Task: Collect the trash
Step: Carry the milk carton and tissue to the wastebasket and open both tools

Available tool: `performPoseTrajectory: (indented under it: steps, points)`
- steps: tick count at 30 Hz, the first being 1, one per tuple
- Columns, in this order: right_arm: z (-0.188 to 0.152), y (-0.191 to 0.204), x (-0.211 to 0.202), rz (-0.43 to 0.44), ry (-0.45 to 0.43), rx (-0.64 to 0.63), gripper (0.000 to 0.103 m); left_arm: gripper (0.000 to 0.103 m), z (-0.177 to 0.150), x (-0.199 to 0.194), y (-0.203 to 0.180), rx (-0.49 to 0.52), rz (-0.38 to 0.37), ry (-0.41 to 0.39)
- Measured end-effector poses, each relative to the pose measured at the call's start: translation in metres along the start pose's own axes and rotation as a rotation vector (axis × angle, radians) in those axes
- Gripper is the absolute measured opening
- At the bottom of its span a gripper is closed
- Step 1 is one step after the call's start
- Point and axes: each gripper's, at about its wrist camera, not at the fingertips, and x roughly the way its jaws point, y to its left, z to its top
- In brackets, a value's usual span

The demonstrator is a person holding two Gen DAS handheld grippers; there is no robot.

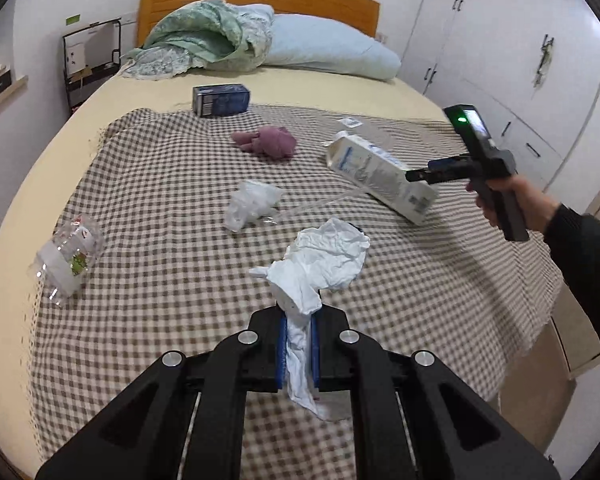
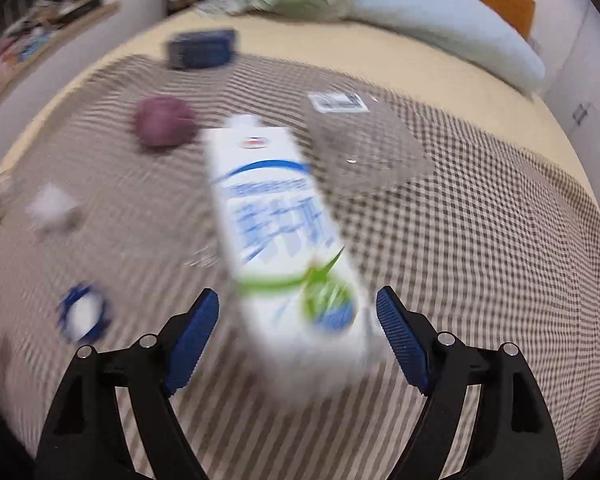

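My left gripper (image 1: pixel 299 320) is shut on a crumpled white tissue (image 1: pixel 324 260) and holds it above the checked blanket (image 1: pixel 160 280). My right gripper (image 2: pixel 298 316) is open, its blue pads (image 2: pixel 400 336) on either side of a white milk carton (image 2: pixel 284 240) without touching it. In the left wrist view the carton (image 1: pixel 380 174) is tilted in the air at that gripper's tip (image 1: pixel 414 176). On the blanket lie a white plastic bag (image 1: pixel 252 204), a clear plastic bottle (image 1: pixel 70 258), a purple cloth wad (image 1: pixel 268 142) and a dark blue box (image 1: pixel 221 99).
A clear plastic container with a label (image 2: pixel 360 144) lies beyond the carton. A blue-rimmed white object (image 2: pixel 84 316) shows blurred at the left. Pillow (image 1: pixel 328 46) and green quilt (image 1: pixel 204 38) are at the headboard. White wardrobes (image 1: pixel 520 60) stand right of the bed.
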Motion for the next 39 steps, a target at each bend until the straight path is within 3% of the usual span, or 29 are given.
performPoseTrajectory:
  steps: [3, 5, 8, 11, 16, 19, 23, 25, 28, 32, 35, 39]
  points:
    - [0.008, -0.013, 0.029, 0.129, 0.074, 0.087, 0.082, 0.006, 0.008, 0.013, 0.009, -0.009, 0.015, 0.006]
    - [0.001, -0.009, 0.023, 0.134, 0.038, 0.098, 0.076, 0.006, 0.01, 0.019, 0.014, -0.027, 0.018, 0.013]
    - [-0.032, 0.008, -0.015, 0.179, -0.041, 0.068, 0.073, 0.006, 0.009, 0.023, 0.014, -0.05, 0.006, 0.02]
    - [-0.091, 0.03, -0.074, 0.12, -0.127, 0.038, 0.072, 0.006, 0.004, 0.017, 0.002, -0.058, -0.021, 0.021]
    - [-0.227, 0.029, -0.166, 0.006, -0.128, 0.177, 0.072, 0.006, -0.009, -0.013, -0.042, -0.039, -0.115, -0.011]
    - [-0.345, 0.003, -0.221, -0.058, -0.118, 0.404, 0.072, 0.006, -0.029, -0.025, -0.086, 0.003, -0.183, -0.008]
    - [-0.492, -0.01, -0.253, -0.113, -0.066, 0.661, 0.071, 0.006, -0.068, -0.019, -0.142, 0.06, -0.269, 0.06]
    - [-0.553, -0.004, -0.253, -0.193, 0.0, 0.73, 0.071, 0.006, -0.097, -0.011, -0.181, 0.108, -0.311, 0.121]
    - [-0.623, -0.004, -0.23, -0.213, 0.091, 0.862, 0.07, 0.006, -0.132, -0.004, -0.228, 0.162, -0.37, 0.197]
    - [-0.652, -0.018, -0.161, -0.162, 0.122, 0.965, 0.069, 0.006, -0.168, 0.009, -0.283, 0.228, -0.403, 0.278]
    - [-0.66, -0.037, -0.098, -0.135, 0.14, 1.049, 0.069, 0.006, -0.179, 0.006, -0.309, 0.281, -0.386, 0.286]
    - [-0.647, -0.045, -0.053, -0.251, 0.121, 0.996, 0.069, 0.006, -0.186, 0.006, -0.327, 0.328, -0.332, 0.29]
